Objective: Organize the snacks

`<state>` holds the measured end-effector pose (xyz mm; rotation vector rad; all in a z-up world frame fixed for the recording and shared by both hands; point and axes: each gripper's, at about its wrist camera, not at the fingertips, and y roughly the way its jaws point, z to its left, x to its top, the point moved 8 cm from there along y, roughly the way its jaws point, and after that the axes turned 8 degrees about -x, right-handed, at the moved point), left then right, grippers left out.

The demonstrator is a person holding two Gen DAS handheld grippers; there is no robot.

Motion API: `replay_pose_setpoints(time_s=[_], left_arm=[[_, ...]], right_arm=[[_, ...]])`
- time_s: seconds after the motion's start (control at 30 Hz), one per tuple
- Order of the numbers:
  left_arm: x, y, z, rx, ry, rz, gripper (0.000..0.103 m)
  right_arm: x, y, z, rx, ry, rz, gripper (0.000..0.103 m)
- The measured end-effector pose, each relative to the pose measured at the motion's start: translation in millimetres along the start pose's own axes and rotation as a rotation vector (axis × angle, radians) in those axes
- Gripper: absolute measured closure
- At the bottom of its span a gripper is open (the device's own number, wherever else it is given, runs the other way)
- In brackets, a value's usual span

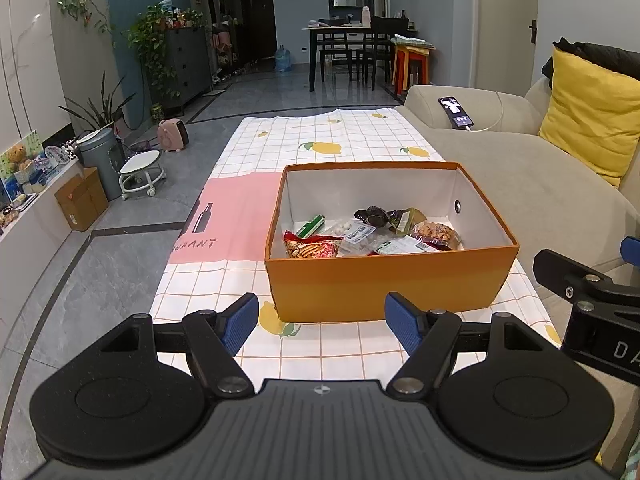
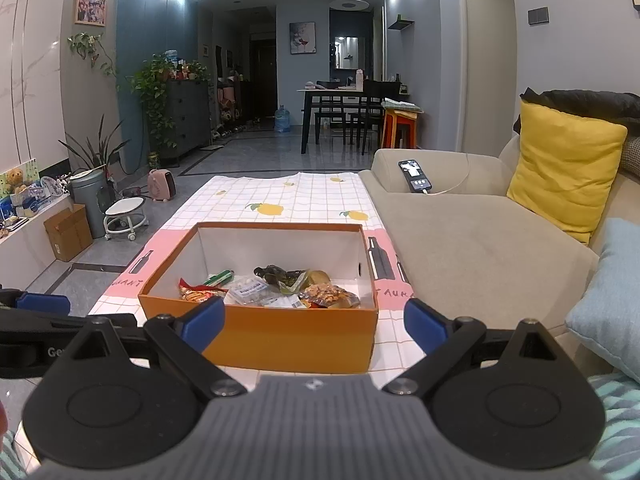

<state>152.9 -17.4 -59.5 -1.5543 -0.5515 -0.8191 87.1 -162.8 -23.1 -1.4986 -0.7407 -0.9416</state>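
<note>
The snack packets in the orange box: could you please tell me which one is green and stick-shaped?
The green stick, lying at the left rear of the box floor; the other packets are red, clear, dark or brown flat bags.

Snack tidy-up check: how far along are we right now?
Done: the snack packets all lie inside the orange box; none shows on the tablecloth. In hand: nothing; left gripper and right gripper are open and empty. Left: apparently nothing.
</note>
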Motion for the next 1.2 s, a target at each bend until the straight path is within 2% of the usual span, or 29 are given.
replay_pose_setpoints(time_s=[0.63,1.2], left_arm=[[-9.4,-1.1,-6.2,-0.008,-0.003,0.013,0.019],[-1.1,-2.8,-6.3,-0.009,-0.01,-0.002,0.018]], right_arm=[[-0.2,-1.3,0.6,-0.002,-0.006,0.001,0.009],[-3.1,-0.6,2.4,-0.004,-0.015,0.002,0.009]])
